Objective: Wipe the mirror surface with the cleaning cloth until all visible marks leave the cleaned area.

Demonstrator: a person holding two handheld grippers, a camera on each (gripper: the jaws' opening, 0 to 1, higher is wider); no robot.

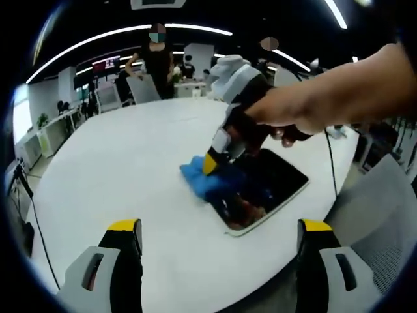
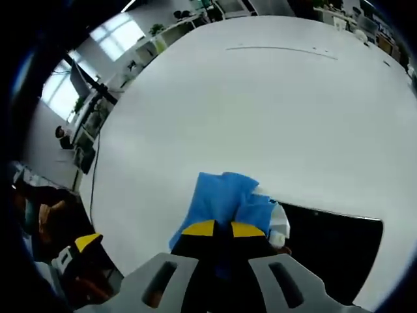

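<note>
A blue cleaning cloth (image 2: 225,199) is pinched in the right tool (image 2: 216,229), its yellow-tipped jaws closed on the bunched fabric and pressing it down at the corner of a dark mirror (image 2: 332,251) lying flat on a wide white bench (image 2: 260,98). From the left gripper view, the same tool (image 1: 210,163) comes in from the right in a person's hand (image 1: 293,111), and the cloth (image 1: 199,175) straddles the mirror's (image 1: 273,179) near edge, partly on glass and partly on the bench (image 1: 117,156).

The left tool (image 1: 221,244) hangs back above the bench, jaws wide apart and holding nothing.

The step in hand looks like the wipe itself. Doing it well probably means keeping the cloth flat under even pressure, working in overlapping strokes from this corner across the dark glass, and not letting the bunched fabric slip out of the jaws. The mirror lies loose, so a hard push could slide it; the free tool could steady its frame.

Reflections in the glass make it hard to say whether any marks remain.

A cable (image 1: 331,163) trails across the bench just beyond the mirror, near the stroke path. A grey mesh chair (image 1: 384,215) stands at the bench edge, and people (image 1: 156,59) and desks sit well apart in the office behind.
</note>
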